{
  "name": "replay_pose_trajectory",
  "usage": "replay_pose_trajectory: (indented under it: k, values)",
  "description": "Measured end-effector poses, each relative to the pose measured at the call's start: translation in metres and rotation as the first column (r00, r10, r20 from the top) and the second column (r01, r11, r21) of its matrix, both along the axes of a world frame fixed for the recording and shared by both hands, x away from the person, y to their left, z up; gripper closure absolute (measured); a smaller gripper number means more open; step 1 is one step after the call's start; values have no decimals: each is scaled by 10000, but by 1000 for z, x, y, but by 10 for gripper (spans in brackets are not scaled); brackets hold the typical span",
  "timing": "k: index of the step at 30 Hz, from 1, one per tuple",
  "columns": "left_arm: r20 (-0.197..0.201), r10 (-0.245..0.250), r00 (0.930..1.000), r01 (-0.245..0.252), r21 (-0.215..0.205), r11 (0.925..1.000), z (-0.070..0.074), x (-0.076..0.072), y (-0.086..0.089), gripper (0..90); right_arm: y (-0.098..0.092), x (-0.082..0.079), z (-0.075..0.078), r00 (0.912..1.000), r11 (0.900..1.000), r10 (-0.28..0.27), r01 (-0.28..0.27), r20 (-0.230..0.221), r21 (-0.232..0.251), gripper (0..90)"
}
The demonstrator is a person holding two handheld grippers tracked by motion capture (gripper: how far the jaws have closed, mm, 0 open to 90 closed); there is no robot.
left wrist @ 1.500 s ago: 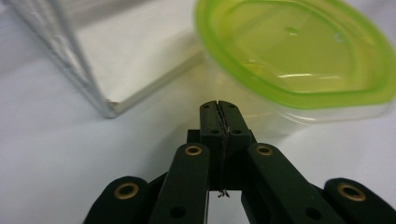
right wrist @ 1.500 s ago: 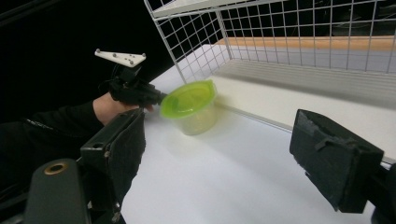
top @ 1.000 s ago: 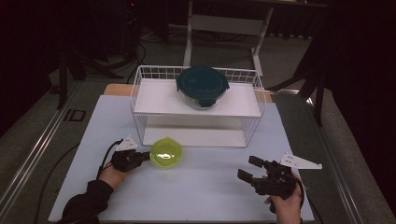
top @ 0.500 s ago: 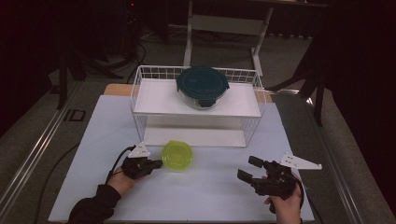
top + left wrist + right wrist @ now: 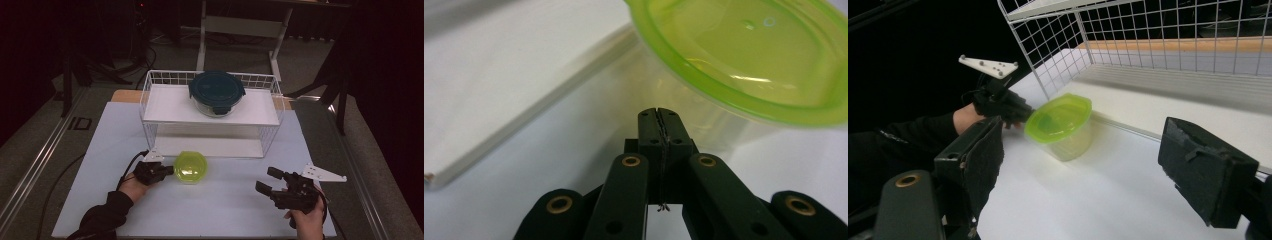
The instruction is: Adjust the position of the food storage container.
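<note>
Container (image 5: 190,166), green lid, has slid right along the table's near half w/ the left gripper (image 5: 167,171), now below the wire rack's (image 5: 150,100) front edge; probably a push, not a grip; jaws shut, tips at its left wall; right gripper (image 5: 267,181) open, well apart.
</note>
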State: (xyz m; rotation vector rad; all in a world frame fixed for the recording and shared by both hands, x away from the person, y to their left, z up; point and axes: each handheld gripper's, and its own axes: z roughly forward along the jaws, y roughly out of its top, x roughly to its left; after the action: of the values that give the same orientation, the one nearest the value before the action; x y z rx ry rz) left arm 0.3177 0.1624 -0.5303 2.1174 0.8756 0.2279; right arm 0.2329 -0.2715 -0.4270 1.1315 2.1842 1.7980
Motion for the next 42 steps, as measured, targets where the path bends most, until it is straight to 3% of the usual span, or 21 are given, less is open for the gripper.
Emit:
replay_pose_trajectory:
  k: [5, 17, 23, 26, 30, 36, 42]
  values:
    - [-125, -220, 9997, 221, 15, 9998, -1, 0, -6, 893, -1, 0, 0, 10000, 10000, -4, 4, 19, -5, 178]
    - [-219, -991, 9948, 991, -15, 9951, 3, -25, -29, 892, 0, -1, 0, 10000, 10000, 5, -5, 18, 18, 178]
    - [-367, -495, 9981, 500, 129, 9987, 2, -15, -28, 893, 0, -1, 1, 10000, 10000, 18, -18, 33, 29, 178]
    - [-193, -200, 9996, 204, 198, 9996, 2, -6, -25, 893, 1, -2, 2, 10000, 10000, 26, -26, 60, 38, 178]
    - [-70, -27, 10000, 27, -74, 10000, 2, 6, -22, 892, 0, -1, 1, 10000, 10000, 13, -13, 36, 69, 178]
    - [-35, -333, 9994, 332, -270, 9991, -2, 15, -29, 892, -1, -1, 0, 10000, 10000, 3, -3, -8, 47, 178]
    - [-113, -656, 9978, 654, -189, 9977, -2, 9, -33, 893, -2, -1, -1, 10000, 10000, -23, 23, -78, 30, 178]
